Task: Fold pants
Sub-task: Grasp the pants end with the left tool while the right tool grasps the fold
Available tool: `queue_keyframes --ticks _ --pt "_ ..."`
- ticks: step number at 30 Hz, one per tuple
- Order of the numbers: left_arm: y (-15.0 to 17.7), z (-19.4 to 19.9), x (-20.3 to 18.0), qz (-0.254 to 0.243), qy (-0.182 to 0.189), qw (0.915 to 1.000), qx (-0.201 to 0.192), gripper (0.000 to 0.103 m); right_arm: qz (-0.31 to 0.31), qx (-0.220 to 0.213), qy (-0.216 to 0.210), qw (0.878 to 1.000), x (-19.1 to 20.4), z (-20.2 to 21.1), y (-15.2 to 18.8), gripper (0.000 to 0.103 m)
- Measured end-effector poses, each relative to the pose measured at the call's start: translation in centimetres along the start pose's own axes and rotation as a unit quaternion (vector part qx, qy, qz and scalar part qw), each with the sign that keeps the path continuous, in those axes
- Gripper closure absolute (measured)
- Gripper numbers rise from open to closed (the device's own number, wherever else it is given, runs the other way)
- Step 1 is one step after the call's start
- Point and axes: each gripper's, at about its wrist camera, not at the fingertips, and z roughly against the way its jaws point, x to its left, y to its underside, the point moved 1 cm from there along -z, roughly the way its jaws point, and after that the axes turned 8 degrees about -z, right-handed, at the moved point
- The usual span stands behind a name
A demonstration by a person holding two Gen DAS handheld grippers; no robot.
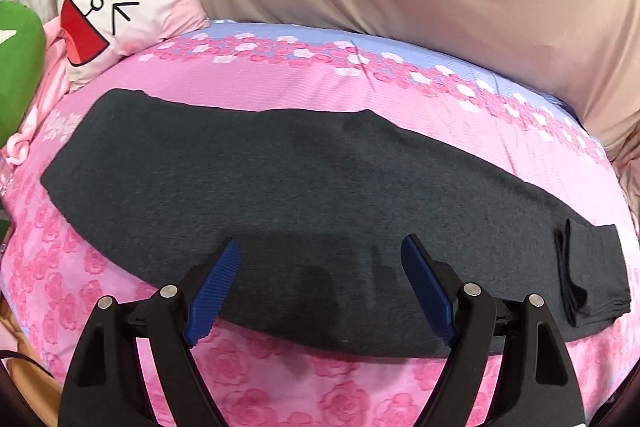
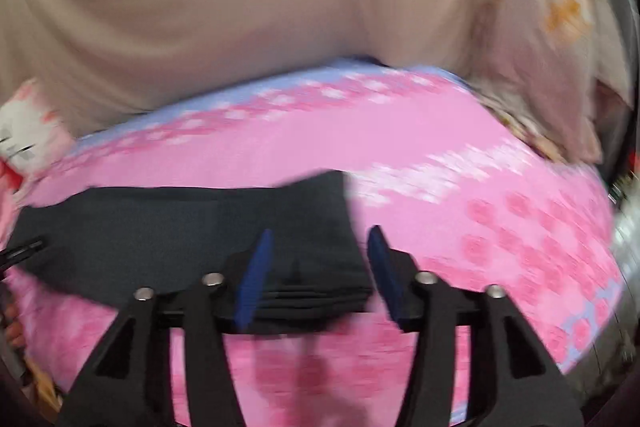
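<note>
Left wrist view: pants (image 1: 304, 195) lie flat lengthwise on the bed (image 1: 280, 87). Both tools released — left gripper (image 1: 320, 287), right gripper (image 2: 316, 267) — empty. Next, probably: pinch one end, fold across.

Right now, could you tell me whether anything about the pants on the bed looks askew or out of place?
Mostly tidy: the dark grey pants lie flat, folded lengthwise on the pink bedsheet. One oddity: a black drawstring lies loose on top near the right end instead of tucked in. Nothing looks spilled or damaged.
</note>
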Motion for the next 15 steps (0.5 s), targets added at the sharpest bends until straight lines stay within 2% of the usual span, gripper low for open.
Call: queue_keyframes --ticks 3,4,6,7,8,9,10,11,15 --pt "0.0 0.3 -0.3 0.005 0.004 1.0 -0.002 0.023 0.064 0.054 -0.047 0.995 5.8 -3.0 2.0 0.045" --pt "0.0 0.5 -0.2 0.005 0.003 1.0 -0.002 0.023 0.073 0.072 -0.052 0.993 6.9 -4.2 2.6 0.045" --pt "0.2 1.0 0.4 0.006 -0.004 1.0 -0.003 0.023 0.085 0.098 -0.037 0.991 7.9 -6.7 3.7 0.046" --pt "0.3 1.4 1.2 0.008 -0.01 0.9999 -0.006 0.022 0.087 0.104 -0.022 0.991 7.9 -7.4 4.0 0.049" --pt "0.3 1.6 1.8 0.012 -0.014 0.9998 -0.008 0.022 0.083 0.117 -0.014 0.99 7.6 -8.3 4.2 0.062" --pt "0.4 1.8 2.7 0.019 -0.02 0.9996 -0.01 0.021 0.076 0.12 -0.011 0.99 7.3 -8.5 4.2 0.079" --pt "0.5 2.1 4.2 0.033 -0.025 0.9991 -0.012 0.021 0.074 0.117 -0.004 0.99 7.2 -8.5 3.8 0.085" --pt "0.5 2.2 5.2 0.043 -0.027 0.9986 -0.013 0.021 0.071 0.114 -0.005 0.991 7.3 -8.2 3.3 0.088" --pt "0.1 2.3 10.8 0.102 -0.05 0.9934 -0.018 0.021 0.062 0.068 -0.051 0.994 10.1 -5.8 0.3 0.089"
